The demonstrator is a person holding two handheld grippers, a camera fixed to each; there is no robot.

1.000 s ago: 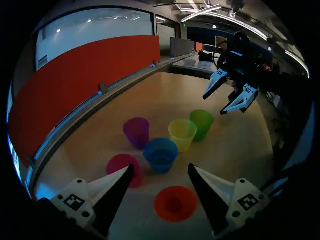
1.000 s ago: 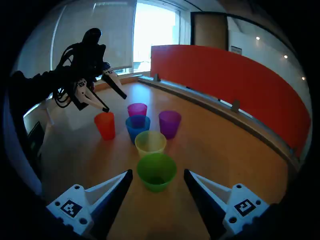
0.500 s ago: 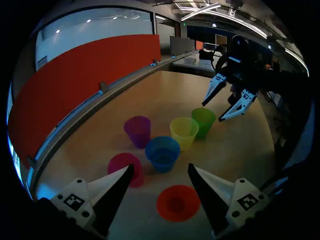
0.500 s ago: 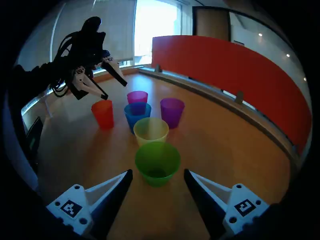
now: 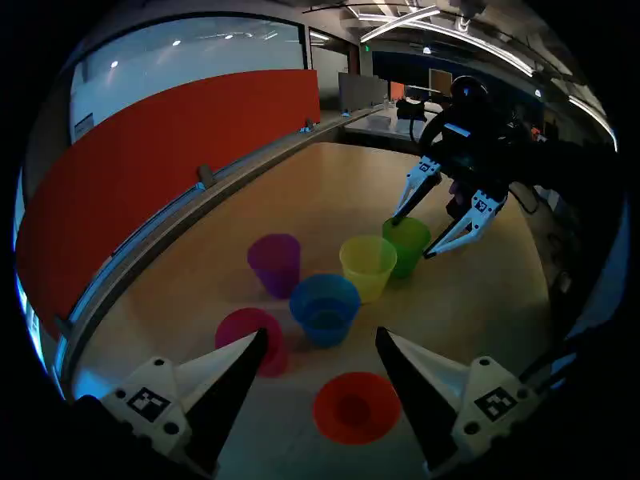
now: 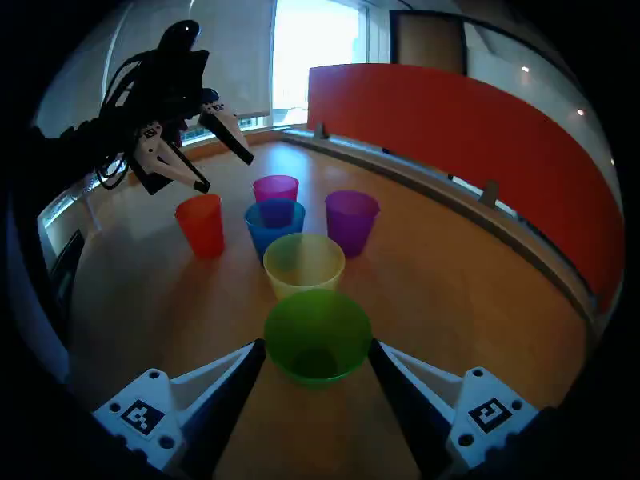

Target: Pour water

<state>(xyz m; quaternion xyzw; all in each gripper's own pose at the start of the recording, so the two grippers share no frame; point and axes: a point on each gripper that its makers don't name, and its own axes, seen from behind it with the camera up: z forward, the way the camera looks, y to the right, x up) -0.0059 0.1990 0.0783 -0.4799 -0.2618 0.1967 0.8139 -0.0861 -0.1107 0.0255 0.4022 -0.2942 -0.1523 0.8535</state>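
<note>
Green cup [image 6: 318,340] stands upright dead ahead of the right gripper [image 6: 314,344], between its open jaws; left gripper [image 5: 320,334], open too, is well apart.

Dim, fisheye-warped edges — window [image 6: 320,60] glare blown out.

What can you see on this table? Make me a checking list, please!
Surface: wooden table, bare around the cups.
Job's things: six cups clustered together: green cup, yellow cup, blue cup, purple cup, magenta cup, orange cup.
Clutter: nothing seen.
Grippers: right tongs open, either side of the green cup; left tongs open, over the orange cup.
Cables: black cables loop by the left tongs.
Surroundings: red partition, bright window.
</note>
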